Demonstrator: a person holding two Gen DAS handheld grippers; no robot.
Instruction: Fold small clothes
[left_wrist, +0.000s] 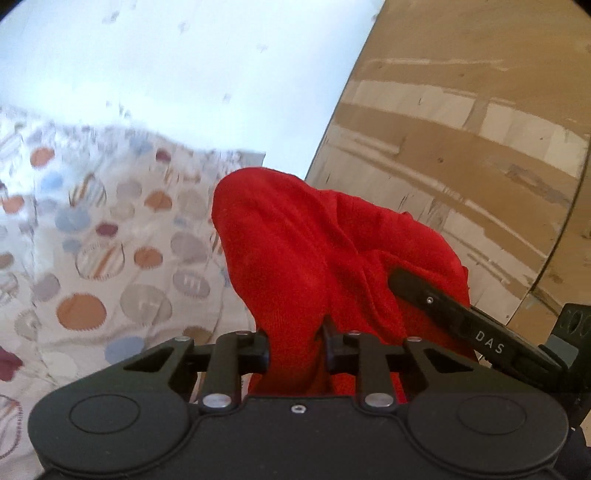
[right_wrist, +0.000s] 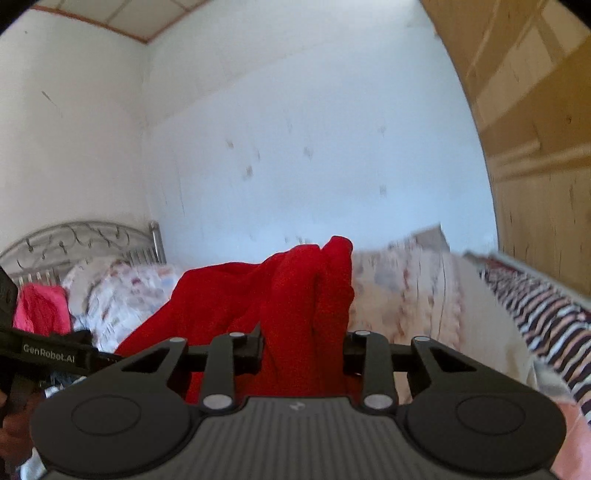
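Patterned bedsheet (left_wrist: 110, 240) below, red garment (left_wrist: 295, 258) bunched upward, gripped by left tool (left_wrist: 295, 354) and right tool (right_wrist: 303, 350).

- Garment (left_wrist: 295, 258) at frame centre, between the left gripper (left_wrist: 295, 354) jaws.
- Bedsheet (left_wrist: 92, 258) at left, below it.
- Wardrobe (left_wrist: 461, 147) at right.
- Wall (left_wrist: 184, 55) across the top.

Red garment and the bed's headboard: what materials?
Red garment: soft knit, probably cotton or fleece; matte, fine-textured, bunching in folds where it's gripped. Headboard: metal, likely painted or plated; thin grey scrollwork and bars with slight sheen.
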